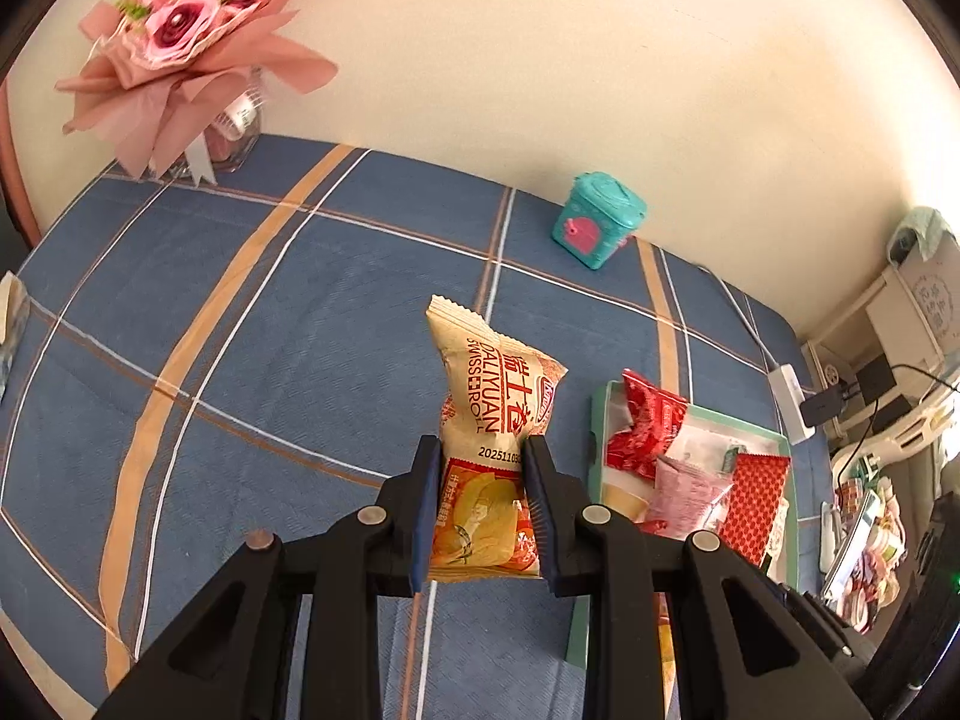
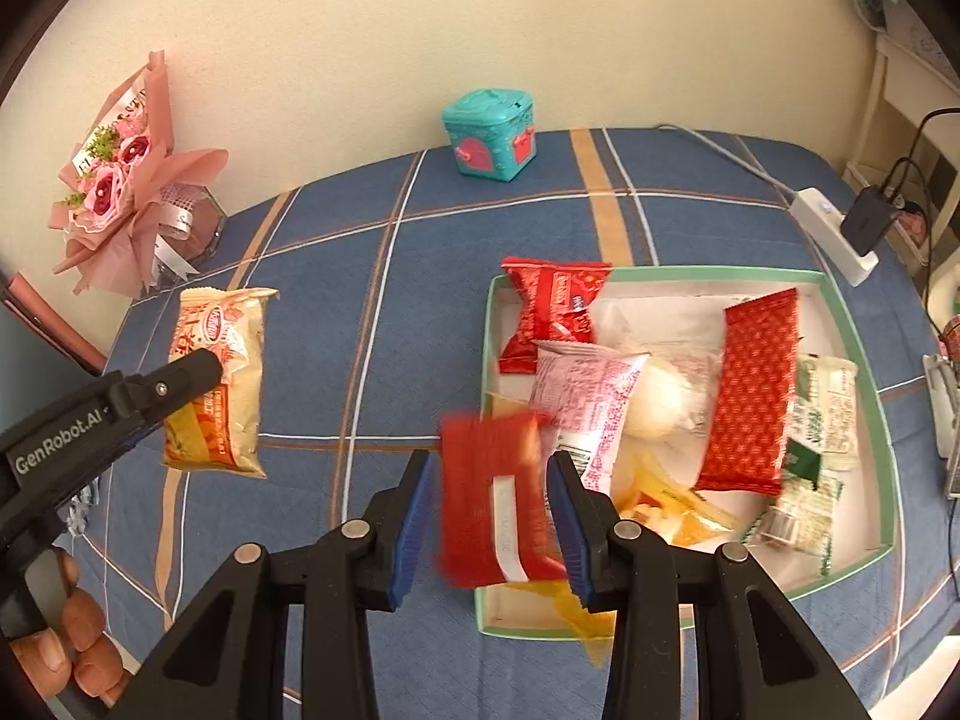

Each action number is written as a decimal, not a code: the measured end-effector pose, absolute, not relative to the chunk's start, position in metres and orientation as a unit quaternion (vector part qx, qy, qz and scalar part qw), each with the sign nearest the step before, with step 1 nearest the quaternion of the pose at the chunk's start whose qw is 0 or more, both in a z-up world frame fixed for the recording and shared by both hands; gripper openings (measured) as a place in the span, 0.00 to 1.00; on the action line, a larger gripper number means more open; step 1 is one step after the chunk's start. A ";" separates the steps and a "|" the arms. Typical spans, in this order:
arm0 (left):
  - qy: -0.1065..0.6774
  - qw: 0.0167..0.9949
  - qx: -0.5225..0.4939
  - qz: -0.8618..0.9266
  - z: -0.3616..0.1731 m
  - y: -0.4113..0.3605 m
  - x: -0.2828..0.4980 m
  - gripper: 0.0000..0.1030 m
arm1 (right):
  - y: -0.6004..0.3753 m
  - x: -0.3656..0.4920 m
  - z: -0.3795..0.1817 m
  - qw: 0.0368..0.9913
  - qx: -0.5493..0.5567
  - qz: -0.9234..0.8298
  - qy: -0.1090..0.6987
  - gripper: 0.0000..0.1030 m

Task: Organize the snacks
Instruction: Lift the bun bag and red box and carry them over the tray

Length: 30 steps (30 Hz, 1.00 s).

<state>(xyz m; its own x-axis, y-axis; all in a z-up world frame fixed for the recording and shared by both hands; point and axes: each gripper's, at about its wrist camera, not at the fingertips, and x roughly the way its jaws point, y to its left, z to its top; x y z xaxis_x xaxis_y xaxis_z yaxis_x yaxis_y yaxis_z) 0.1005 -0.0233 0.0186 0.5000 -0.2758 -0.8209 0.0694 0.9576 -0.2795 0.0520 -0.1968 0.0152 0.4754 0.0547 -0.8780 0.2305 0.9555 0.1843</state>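
Note:
My left gripper (image 1: pixel 481 444) is shut on a beige and orange Swiss roll packet (image 1: pixel 498 384), which stands up between its pads above the blue checked cloth. The right wrist view shows that packet (image 2: pixel 219 384) at the left, with one of the fingers (image 2: pixel 180 378) across it. My right gripper (image 2: pixel 491 462) is shut on a red snack packet (image 2: pixel 492 498), blurred, over the near left corner of the green-rimmed tray (image 2: pixel 864 360). Several packets lie in the tray: a patterned red one (image 2: pixel 750 390), a pink one (image 2: pixel 588 396) and a twisted red one (image 2: pixel 552 306).
A pink bouquet (image 2: pixel 120 192) stands at the far left by the wall. A teal box (image 2: pixel 489 135) sits at the back. A white power strip (image 2: pixel 834 234) with a charger lies at the right edge. A person's hand (image 2: pixel 66 630) grips the left tool.

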 end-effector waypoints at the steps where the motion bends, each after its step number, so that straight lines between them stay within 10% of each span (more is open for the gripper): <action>1: 0.490 0.860 -0.103 -0.103 0.019 -0.026 0.100 0.28 | -0.199 0.051 0.017 0.848 0.138 -0.054 0.508 0.37; 30: 0.523 0.825 -0.089 -0.192 0.006 -0.092 0.092 0.28 | -0.279 0.038 0.007 0.832 0.203 -0.140 0.496 0.37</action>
<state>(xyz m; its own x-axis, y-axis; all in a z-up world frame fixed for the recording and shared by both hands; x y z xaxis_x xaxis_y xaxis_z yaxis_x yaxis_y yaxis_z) 0.0917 -0.0919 0.0058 0.3783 -0.4098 -0.8300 0.2239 0.9106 -0.3475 0.0383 -0.2791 0.0069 0.4683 -0.0312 -0.8830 0.4346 0.8782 0.1995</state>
